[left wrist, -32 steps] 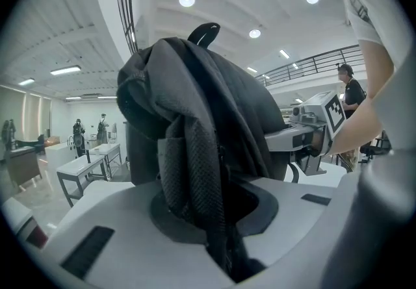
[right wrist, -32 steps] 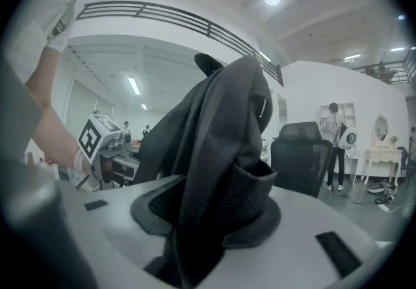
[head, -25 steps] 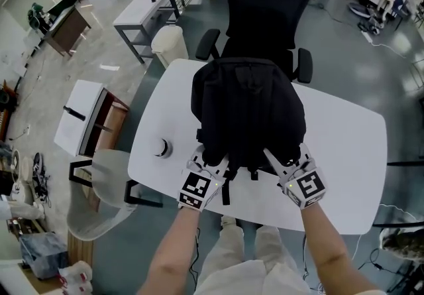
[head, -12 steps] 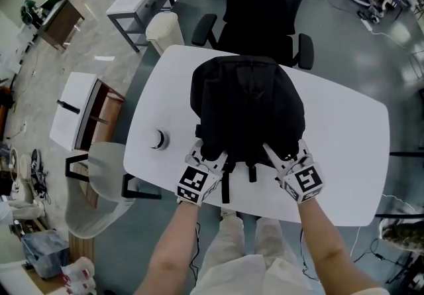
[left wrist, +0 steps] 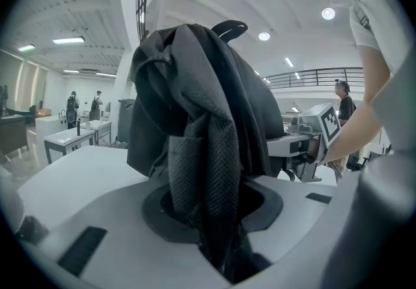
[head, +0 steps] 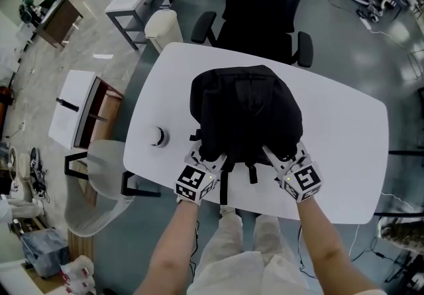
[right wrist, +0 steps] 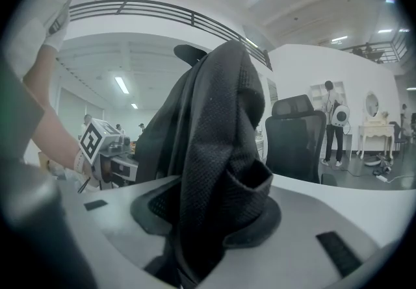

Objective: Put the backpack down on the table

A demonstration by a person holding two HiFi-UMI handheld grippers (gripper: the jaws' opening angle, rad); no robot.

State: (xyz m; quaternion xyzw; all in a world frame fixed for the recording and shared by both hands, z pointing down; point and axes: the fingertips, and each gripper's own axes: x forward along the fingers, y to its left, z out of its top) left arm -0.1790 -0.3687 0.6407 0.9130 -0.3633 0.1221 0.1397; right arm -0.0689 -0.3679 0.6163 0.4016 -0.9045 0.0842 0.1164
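On the white table [head: 344, 148], centre and towards the near edge, rests the black backpack [head: 246, 111]. In the left gripper view its lower edge meets the table top, and the body rises bulky above both tools, a loop handle showing at its crown. The head view shows the bag wholly within the table outline, its far end short of the far edge.

Left gripper [head: 209, 158]: set at the bag's near left corner, pointing away from the person and slightly downward. Its own view shows a fold of padded mesh, the left strap [left wrist: 208, 171], standing between the jaws. The jaws have just been opening; the fabric fills the gap and touches both pads.

Right gripper [head: 283, 156]: set at the near right corner, level with its partner and well apart from it. Its own view shows the right strap [right wrist: 214, 164], the same dark mesh, pinched between the jaws, the bunched fabric bulging over the pads on either side.

Both forearms enter from the near edge, bare, one to each tool. Loose webbing ends hang from the bag's near side between the two grippers.

Other items noted: a small round object [head: 159, 136] on the table, left of the bag and apart from it; a black office chair [head: 262, 8] pushed up to the far edge; a pale bin [head: 163, 27] on the floor beyond the far left corner. Nature of the round object cannot be determined.
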